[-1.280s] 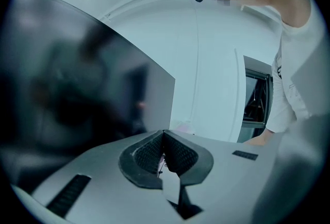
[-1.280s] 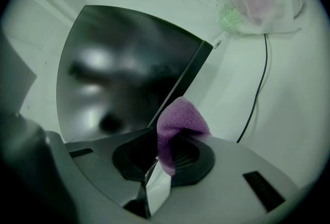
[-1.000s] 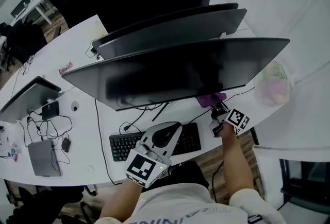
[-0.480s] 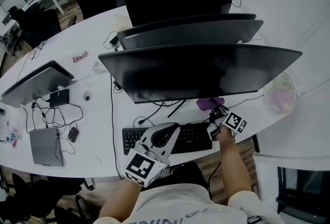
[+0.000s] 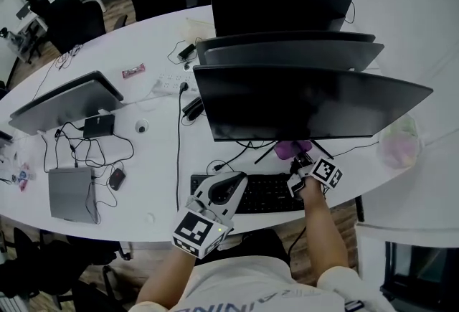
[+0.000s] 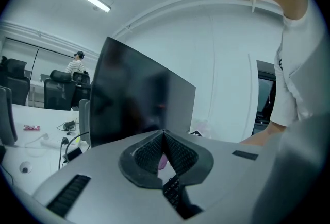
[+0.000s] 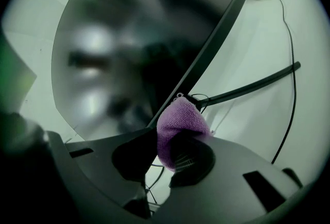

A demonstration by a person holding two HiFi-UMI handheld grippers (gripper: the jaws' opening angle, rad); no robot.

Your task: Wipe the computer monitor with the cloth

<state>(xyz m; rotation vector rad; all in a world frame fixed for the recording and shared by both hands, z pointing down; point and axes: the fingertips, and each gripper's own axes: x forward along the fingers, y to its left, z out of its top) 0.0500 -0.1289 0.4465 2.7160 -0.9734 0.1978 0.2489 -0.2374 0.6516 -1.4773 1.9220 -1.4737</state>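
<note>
White bench (image 5: 165, 153), long and curved, in an open office, with several dark monitors crowded at the far side and cables trailing everywhere. All eyes go to the nearest monitor (image 5: 308, 102), its screen black and angled down toward the person.

The right gripper (image 5: 299, 158) is clamped on the purple cloth (image 5: 290, 150), which bulges out past the jaws. It sits right at the monitor's bottom edge, just right of the stand and beyond the keyboard (image 5: 269, 194). From the right gripper view, the cloth (image 7: 178, 125) meets the lower rim of the screen (image 7: 134, 48). Whether it presses on the glass, I cannot tell.

The left gripper (image 5: 237, 178) hovers over the keyboard's left end with its jaws brought together and nothing in them.

My read: this is the very start of a wipe, with only 1 low spot reached. The next move calls for lifting the cloth onto the screen face and sweeping across with steady, light pressure, while the left gripper keeps clear of the keys.

Writing? No brand reads on the monitor. Only the black-and-white square markers on the 2 grippers show.
</note>
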